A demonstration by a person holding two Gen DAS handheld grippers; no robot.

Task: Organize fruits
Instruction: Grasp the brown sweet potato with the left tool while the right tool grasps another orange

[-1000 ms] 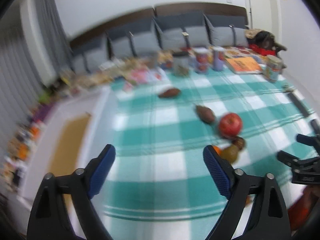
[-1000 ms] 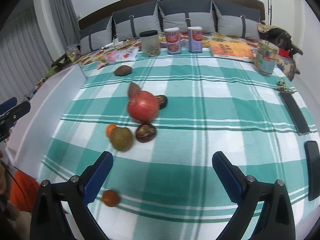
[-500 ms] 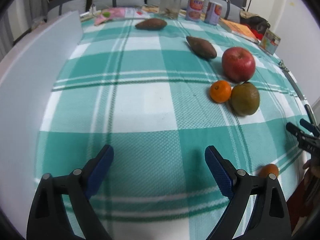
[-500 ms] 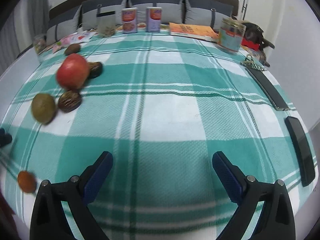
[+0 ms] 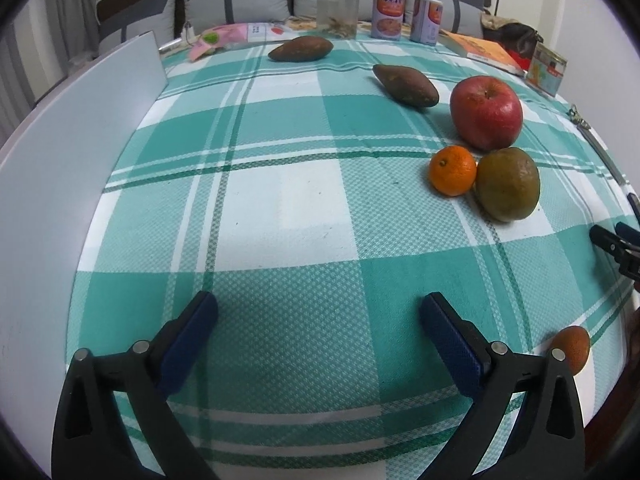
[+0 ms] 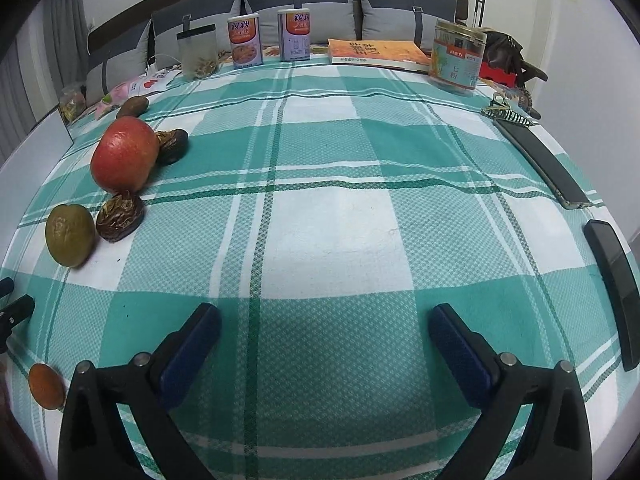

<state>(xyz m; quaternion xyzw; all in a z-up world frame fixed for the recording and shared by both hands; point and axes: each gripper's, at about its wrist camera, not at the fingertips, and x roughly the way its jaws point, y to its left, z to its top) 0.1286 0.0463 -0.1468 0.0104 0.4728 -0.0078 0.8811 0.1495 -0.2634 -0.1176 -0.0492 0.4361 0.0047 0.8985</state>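
On the green-checked tablecloth point(image 5: 304, 200) lie a red apple point(image 5: 486, 113), a small orange point(image 5: 453, 171), a green-brown fruit point(image 5: 507, 184) and two brown sweet potatoes point(image 5: 406, 85) point(image 5: 301, 49). Another small orange point(image 5: 572, 348) sits near the front edge. My left gripper point(image 5: 318, 320) is open and empty, low over the cloth, with the fruit ahead to its right. My right gripper point(image 6: 324, 328) is open and empty. In its view the apple point(image 6: 124, 155), green-brown fruit point(image 6: 70, 235), two wrinkled dark fruits point(image 6: 120, 216) point(image 6: 172, 145) and small orange point(image 6: 46, 386) lie to the left.
A white board point(image 5: 72, 152) stands along the left side. Cans point(image 6: 245, 41), a clear jar point(image 6: 198, 52), a round tin point(image 6: 458, 56) and an orange book point(image 6: 376, 53) line the back. Two dark phones point(image 6: 540, 162) point(image 6: 614, 288) lie at the right edge.
Both grippers have swung and dropped toward the table. The left view now faces the fruit closely; the right view has turned right, so the fruit sits at its left. Both stay open.
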